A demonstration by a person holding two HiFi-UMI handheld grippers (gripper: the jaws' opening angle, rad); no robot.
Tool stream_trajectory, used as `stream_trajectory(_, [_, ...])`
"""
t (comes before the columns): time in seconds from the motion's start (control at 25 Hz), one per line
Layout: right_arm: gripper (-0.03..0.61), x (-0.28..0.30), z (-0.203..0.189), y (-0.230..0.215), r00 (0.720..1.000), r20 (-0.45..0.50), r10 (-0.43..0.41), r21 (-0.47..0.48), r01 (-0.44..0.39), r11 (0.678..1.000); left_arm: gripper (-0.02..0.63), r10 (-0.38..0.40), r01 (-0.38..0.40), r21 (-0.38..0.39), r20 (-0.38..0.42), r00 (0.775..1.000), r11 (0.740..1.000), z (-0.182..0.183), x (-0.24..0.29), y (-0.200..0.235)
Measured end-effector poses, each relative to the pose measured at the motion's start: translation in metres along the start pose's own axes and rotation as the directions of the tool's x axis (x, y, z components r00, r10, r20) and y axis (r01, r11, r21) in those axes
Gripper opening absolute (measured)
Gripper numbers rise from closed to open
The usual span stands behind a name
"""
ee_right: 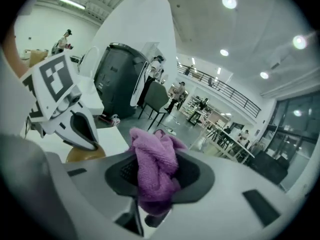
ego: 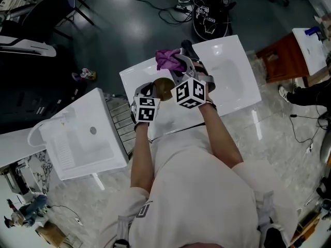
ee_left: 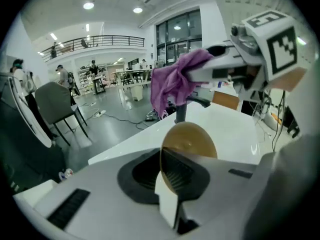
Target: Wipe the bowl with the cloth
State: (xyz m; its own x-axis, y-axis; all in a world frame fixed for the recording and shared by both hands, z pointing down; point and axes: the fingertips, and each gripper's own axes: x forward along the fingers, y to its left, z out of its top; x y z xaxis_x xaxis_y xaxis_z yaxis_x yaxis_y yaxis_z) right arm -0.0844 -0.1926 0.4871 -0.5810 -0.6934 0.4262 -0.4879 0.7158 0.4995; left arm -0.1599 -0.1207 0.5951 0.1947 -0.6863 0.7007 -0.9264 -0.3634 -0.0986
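A brown bowl (ego: 164, 88) is tipped up on its edge over the white table (ego: 232, 81); my left gripper (ego: 155, 93) is shut on its rim. In the left gripper view the bowl (ee_left: 190, 141) stands upright between the jaws of my left gripper (ee_left: 172, 176), its hollow side hidden. My right gripper (ego: 179, 62) is shut on a bunched purple cloth (ego: 168, 59), held just beyond and above the bowl. In the right gripper view the cloth (ee_right: 152, 166) fills the jaws of my right gripper (ee_right: 155, 181), with the bowl (ee_right: 85, 154) low on the left, partly behind the left gripper.
A second white tabletop (ego: 83, 138) stands to the left, with a metal rack (ego: 120, 120) between the two tables. A wooden cabinet (ego: 282, 56) stands at the right. Cables and a black device (ego: 209, 14) lie on the floor beyond the table.
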Motion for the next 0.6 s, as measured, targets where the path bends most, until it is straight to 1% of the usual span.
stream_trajectory(0.04, [0.126, -0.002, 0.000, -0.008, 1.000, 0.008, -0.004, 0.032, 0.004, 0.999, 0.014, 0.006, -0.006, 0.037, 0.004, 1.000, 0.999, -0.001, -0.001, -0.001])
stream_trajectory(0.08, [0.126, -0.004, 0.001, -0.011, 1.000, 0.017, 0.008, 0.059, -0.009, 0.998, 0.014, 0.017, -0.018, 0.088, 0.012, 1.000, 0.996, 0.000, -0.003, -0.002])
stream_trajectory(0.12, [0.126, -0.005, 0.002, -0.010, 0.999, 0.029, 0.043, 0.076, -0.045, 0.996, 0.014, 0.033, -0.036, 0.159, 0.026, 0.999, 0.987, 0.003, -0.005, -0.002])
stream_trajectory(0.16, [0.126, -0.005, 0.004, -0.004, 0.994, 0.043, 0.097, 0.077, -0.100, 0.992, 0.014, 0.050, -0.060, 0.253, 0.048, 0.998, 0.966, 0.006, -0.007, -0.004])
stream_trajectory(0.2, [0.126, -0.005, 0.004, 0.006, 0.986, 0.054, 0.160, 0.065, -0.163, 0.984, 0.015, 0.065, -0.087, 0.366, 0.072, 0.995, 0.927, 0.011, -0.008, -0.007])
stream_trajectory(0.24, [0.126, -0.005, 0.004, 0.018, 0.973, 0.063, 0.220, 0.051, -0.224, 0.973, 0.014, 0.075, -0.111, 0.481, 0.094, 0.993, 0.870, 0.016, -0.010, -0.012])
stream_trajectory(0.28, [0.126, -0.005, 0.004, 0.029, 0.960, 0.070, 0.271, 0.046, -0.275, 0.960, 0.015, 0.077, -0.131, 0.579, 0.116, 0.990, 0.805, 0.021, -0.012, -0.018])
stream_trajectory(0.32, [0.126, -0.005, 0.003, 0.039, 0.947, 0.078, 0.311, 0.054, -0.315, 0.947, 0.014, 0.074, -0.147, 0.651, 0.139, 0.988, 0.745, 0.027, -0.014, -0.024])
stream_trajectory(0.36, [0.126, -0.004, 0.003, 0.048, 0.936, 0.084, 0.342, 0.067, -0.348, 0.935, 0.014, 0.068, -0.162, 0.701, 0.161, 0.985, 0.695, 0.033, -0.016, -0.029])
stream_trajectory(0.4, [0.126, -0.004, 0.002, 0.056, 0.926, 0.084, 0.368, 0.076, -0.374, 0.924, 0.014, 0.062, -0.176, 0.734, 0.180, 0.982, 0.656, 0.038, -0.018, -0.033])
stream_trajectory(0.44, [0.126, -0.003, 0.000, 0.063, 0.918, 0.075, 0.390, 0.074, -0.396, 0.915, 0.014, 0.058, -0.187, 0.757, 0.194, 0.979, 0.626, 0.042, -0.019, -0.036])
stream_trajectory(0.48, [0.124, -0.003, -0.003, 0.068, 0.912, 0.061, 0.405, 0.066, -0.408, 0.910, 0.015, 0.055, -0.193, 0.773, 0.201, 0.978, 0.604, 0.044, -0.019, -0.038])
stream_trajectory(0.52, [0.123, -0.002, -0.006, 0.070, 0.909, 0.048, 0.413, 0.059, -0.415, 0.908, 0.015, 0.054, -0.195, 0.784, 0.203, 0.978, 0.589, 0.045, -0.019, -0.038])
stream_trajectory(0.6, [0.123, 0.000, -0.010, 0.072, 0.902, 0.028, 0.430, 0.059, -0.431, 0.900, 0.015, 0.053, -0.199, 0.800, 0.205, 0.977, 0.565, 0.045, -0.018, -0.036])
